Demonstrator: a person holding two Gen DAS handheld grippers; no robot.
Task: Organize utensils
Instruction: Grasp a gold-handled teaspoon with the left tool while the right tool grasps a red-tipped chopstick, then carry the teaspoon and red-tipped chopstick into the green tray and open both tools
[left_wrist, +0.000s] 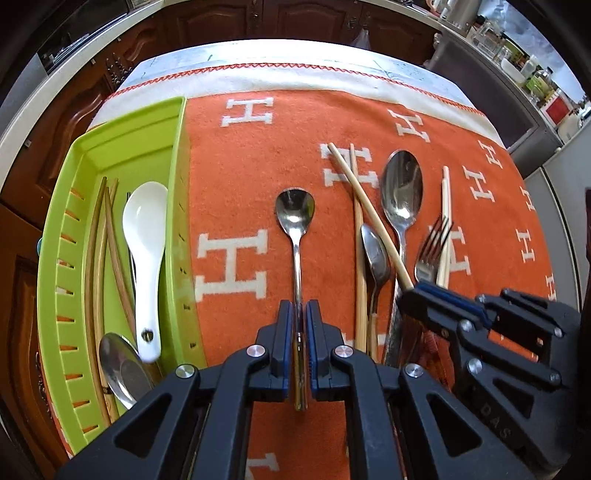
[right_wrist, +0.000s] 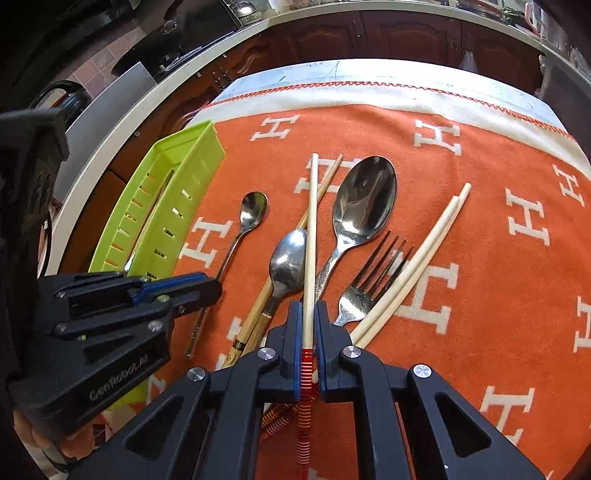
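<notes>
My left gripper (left_wrist: 298, 314) is shut on the handle of a small steel spoon (left_wrist: 295, 212), which points away over the orange cloth; it also shows in the right wrist view (right_wrist: 253, 210). My right gripper (right_wrist: 307, 314) is shut on a pale chopstick (right_wrist: 312, 221) with a red-striped end, which also shows in the left wrist view (left_wrist: 369, 210). A green tray (left_wrist: 177, 155) at the left holds a white ceramic spoon (left_wrist: 146, 236), brown chopsticks (left_wrist: 98, 236) and a steel spoon (left_wrist: 120, 365). A large spoon (right_wrist: 364, 199), a smaller spoon (right_wrist: 288, 262), a fork (right_wrist: 369, 284) and more chopsticks (right_wrist: 417, 258) lie on the cloth.
The orange cloth (left_wrist: 240, 155) with white H letters covers the table; its white border with red stitching runs along the far edge. Dark wooden cabinets (left_wrist: 258, 18) stand beyond. The green tray (right_wrist: 184, 166) sits at the table's left edge.
</notes>
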